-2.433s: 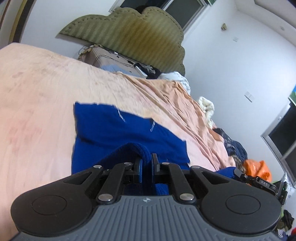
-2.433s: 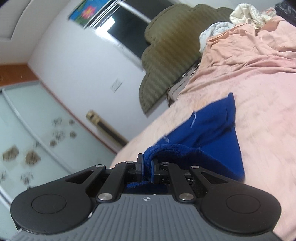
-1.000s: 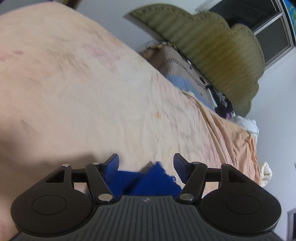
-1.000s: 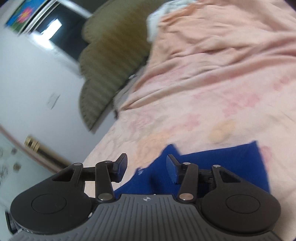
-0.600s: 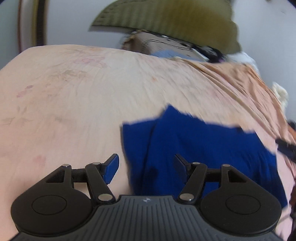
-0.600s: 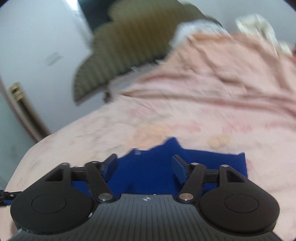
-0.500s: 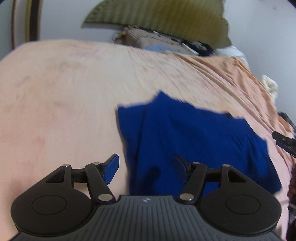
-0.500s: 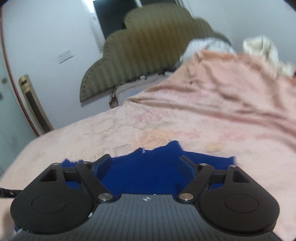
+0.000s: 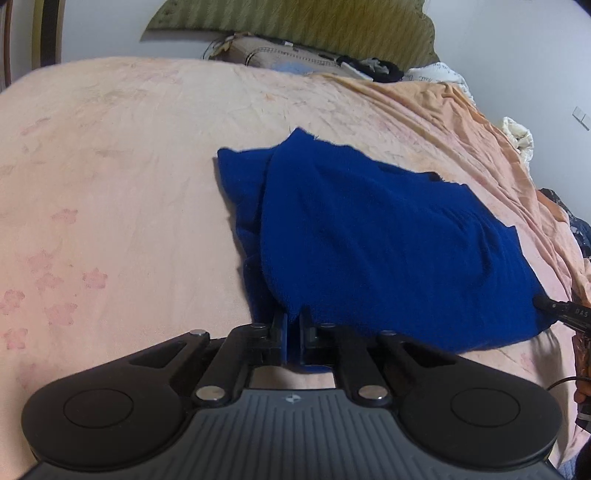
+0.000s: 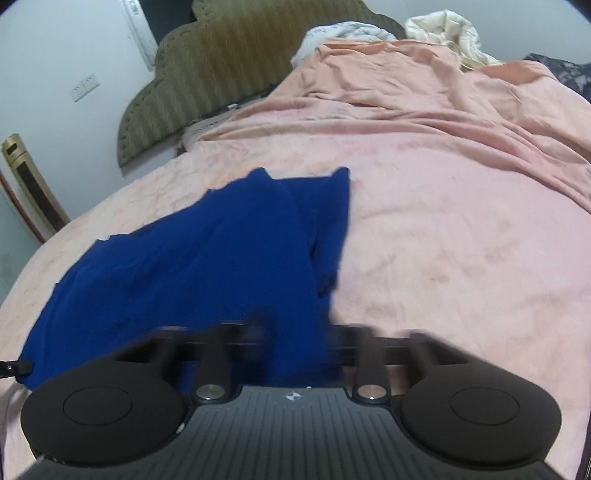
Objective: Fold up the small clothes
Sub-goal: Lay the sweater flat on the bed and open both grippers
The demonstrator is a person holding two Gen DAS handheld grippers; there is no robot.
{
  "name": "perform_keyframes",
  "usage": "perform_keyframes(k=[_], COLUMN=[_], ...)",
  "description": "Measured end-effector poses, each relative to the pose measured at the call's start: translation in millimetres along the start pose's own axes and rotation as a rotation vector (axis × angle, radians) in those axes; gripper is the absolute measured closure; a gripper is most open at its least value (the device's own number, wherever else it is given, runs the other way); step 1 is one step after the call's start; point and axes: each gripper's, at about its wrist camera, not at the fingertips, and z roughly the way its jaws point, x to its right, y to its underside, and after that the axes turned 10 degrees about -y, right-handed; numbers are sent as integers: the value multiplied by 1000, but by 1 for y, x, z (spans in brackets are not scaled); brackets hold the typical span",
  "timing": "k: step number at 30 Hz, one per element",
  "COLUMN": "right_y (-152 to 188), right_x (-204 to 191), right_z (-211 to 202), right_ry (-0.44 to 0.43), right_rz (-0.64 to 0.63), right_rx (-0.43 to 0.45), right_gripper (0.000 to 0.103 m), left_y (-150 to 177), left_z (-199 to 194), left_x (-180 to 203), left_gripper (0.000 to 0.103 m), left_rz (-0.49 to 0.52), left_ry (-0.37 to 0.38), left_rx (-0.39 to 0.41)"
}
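A small royal-blue garment (image 9: 369, 236) lies folded over on the pink bed sheet (image 9: 110, 184). My left gripper (image 9: 292, 332) is shut on its near left edge. In the right wrist view the same garment (image 10: 207, 266) spreads to the left and reaches down between the fingers of my right gripper (image 10: 299, 343). Those fingers are motion-blurred, so their state is unclear. The tip of the right gripper shows at the garment's right corner in the left wrist view (image 9: 561, 310).
A green scalloped headboard (image 10: 221, 74) stands at the far end of the bed. A rumpled orange blanket (image 10: 443, 92) and white bedding (image 10: 443, 26) lie on the right side. A brown case (image 9: 280, 55) sits by the headboard.
Both grippers let go of the lifted garment and it dropped flat. They pulled back open, then came to its near edge. My left gripper has closed on the edge.
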Motion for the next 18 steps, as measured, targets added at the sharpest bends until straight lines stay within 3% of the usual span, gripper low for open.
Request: perform_keyframes(k=[7, 10, 13, 14, 15, 18], right_y=[4, 10, 15, 16, 16, 14], right_x=[-3, 0, 9, 11, 11, -4], right_z=[-36, -42, -33, -32, -32, -43], right_ry=[2, 12, 28, 39, 52, 136], right_rz=[-34, -54, -43, -32, -33, -103], right_rx=[83, 55, 4, 0, 2, 70], right_gripper=[98, 98, 97, 95, 82, 72], left_y=[11, 21, 25, 24, 21, 11], left_z=[-37, -28, -14, -16, -21, -40], left_x=[-15, -15, -21, -24, -26, -20], left_gripper=[100, 100, 99, 98, 98, 97], left_rz=[-27, 11, -7, -24, -35, -1], left_ry=[16, -27, -23, -14, -20, -118], left_rx=[45, 9, -30, -30, -16, 60])
